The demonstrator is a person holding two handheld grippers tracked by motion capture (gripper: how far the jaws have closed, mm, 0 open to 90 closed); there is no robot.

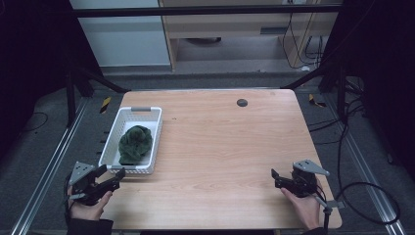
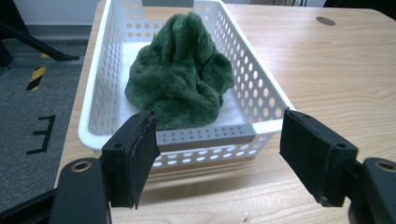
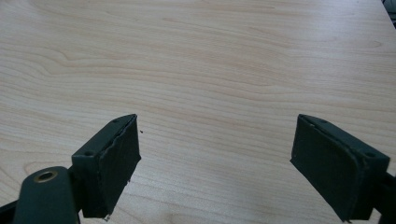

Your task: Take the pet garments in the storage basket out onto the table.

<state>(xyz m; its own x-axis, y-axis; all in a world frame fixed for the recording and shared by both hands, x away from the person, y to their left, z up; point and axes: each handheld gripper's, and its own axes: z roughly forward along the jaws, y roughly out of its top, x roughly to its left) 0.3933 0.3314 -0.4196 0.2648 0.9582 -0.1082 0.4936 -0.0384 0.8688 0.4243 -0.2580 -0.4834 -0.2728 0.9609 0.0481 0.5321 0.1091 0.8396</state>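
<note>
A white perforated basket [image 1: 112,135] stands at the table's left side, and a crumpled dark green fluffy cloth [image 1: 135,143] lies inside it. In the left gripper view the green cloth [image 2: 180,74] is heaped in the basket [image 2: 252,79] just beyond the jaws. My left gripper [image 1: 113,177] hovers at the near left corner, just short of the basket's near end, open with nothing between its jaws [image 2: 217,158]. My right gripper [image 1: 275,178] sits at the near right of the table, open and empty [image 3: 217,163] over bare wood.
The wooden table [image 1: 220,142] has a small dark round disc [image 1: 242,102] near its far edge. Black frame legs and cables stand around the table on the grey floor. A metal rail runs along the floor at the left.
</note>
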